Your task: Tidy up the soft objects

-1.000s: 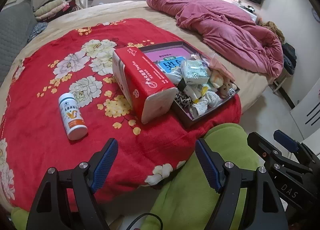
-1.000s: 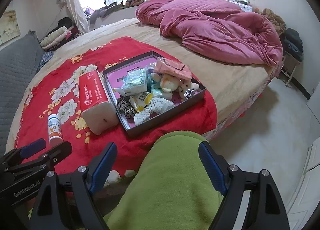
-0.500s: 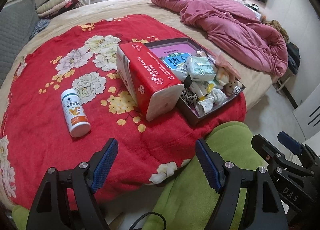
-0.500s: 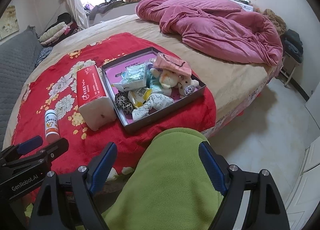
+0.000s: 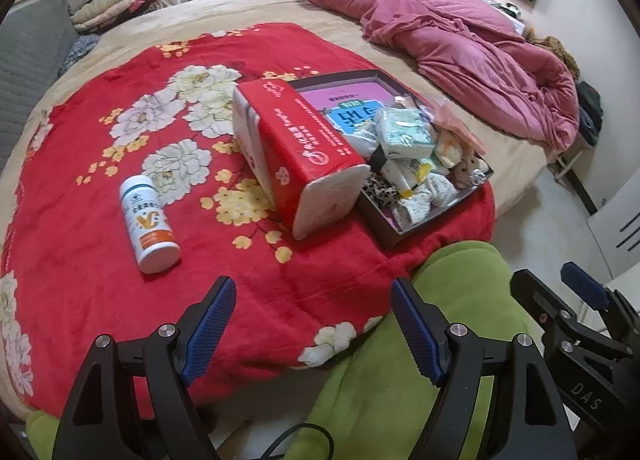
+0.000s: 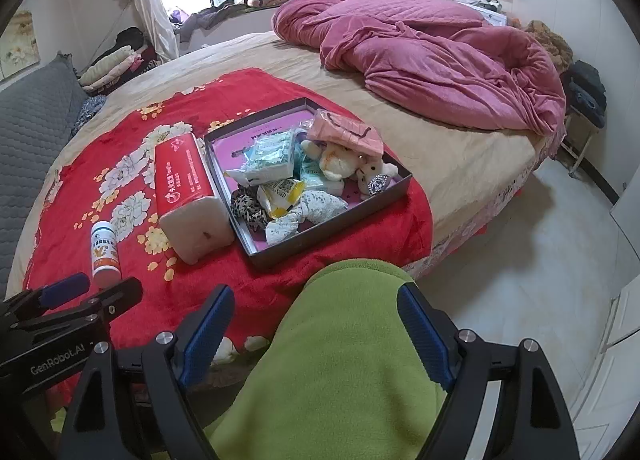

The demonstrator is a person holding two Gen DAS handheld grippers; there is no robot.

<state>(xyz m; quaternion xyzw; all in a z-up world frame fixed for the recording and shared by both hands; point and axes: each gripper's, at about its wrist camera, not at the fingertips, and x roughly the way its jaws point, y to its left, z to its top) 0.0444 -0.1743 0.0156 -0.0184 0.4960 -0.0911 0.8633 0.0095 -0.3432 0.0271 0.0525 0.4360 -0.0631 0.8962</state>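
Hovering near the tray (image 6: 394, 191) | my left claw (image 5: 312, 318) released, empty | my right claw (image 6: 316, 320) released, empty | tissue pack (image 5: 298, 148) touching tray's left wall

soft items (image 6: 304, 180) | heaped in tray (image 6: 332, 236) | on red blanket (image 5: 100, 260)

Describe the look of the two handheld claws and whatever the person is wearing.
Both claws are black skeletal frames with silver bolts and blue textured pads. The left claw has a black cable looping below it and, seen from the right camera, white "GenRobot.AI" lettering. The right claw shows "DAS" on its side. The person wears lime-green fleece.
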